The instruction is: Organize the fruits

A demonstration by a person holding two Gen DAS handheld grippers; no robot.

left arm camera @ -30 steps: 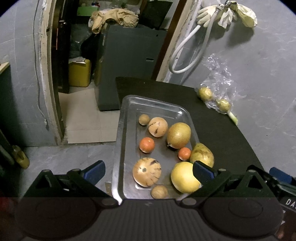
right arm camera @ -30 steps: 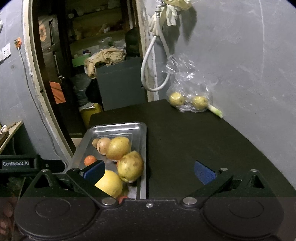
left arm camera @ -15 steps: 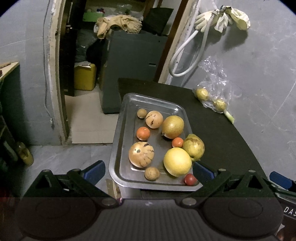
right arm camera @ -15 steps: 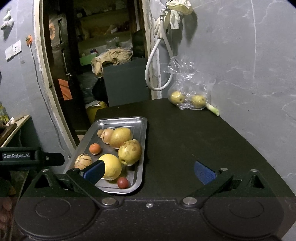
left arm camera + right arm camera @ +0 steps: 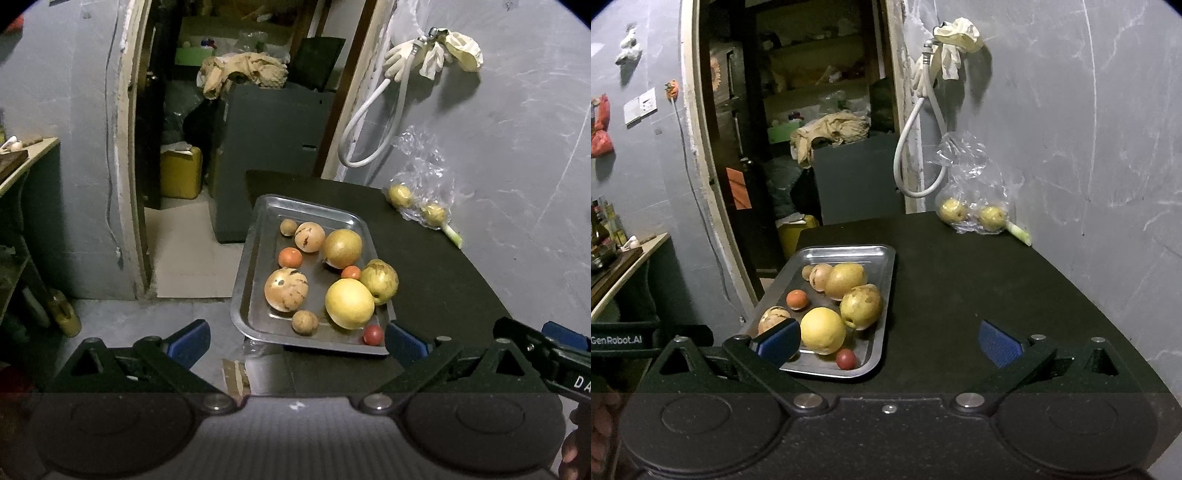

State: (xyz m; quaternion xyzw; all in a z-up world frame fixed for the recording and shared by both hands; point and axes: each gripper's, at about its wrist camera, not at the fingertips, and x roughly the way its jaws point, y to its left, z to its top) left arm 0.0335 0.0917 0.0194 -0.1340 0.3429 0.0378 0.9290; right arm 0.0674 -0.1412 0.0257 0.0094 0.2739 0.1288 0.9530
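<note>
Both the left tongs (image 5: 295, 341) and the right tongs (image 5: 888, 341) stand apart, holding nothing. The fruits (image 5: 349, 302) lie in a metal tray (image 5: 258, 236) at the bench (image 5: 979, 280) edge. White lettering "GenRobot.AI" (image 5: 615, 339) shows left of the tray; "DA" (image 5: 581, 380) right of it.

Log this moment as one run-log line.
left gripper: open, empty | right gripper: open, empty | fruits: in metal tray on black table | plastic bag: by wall, untouched
</note>
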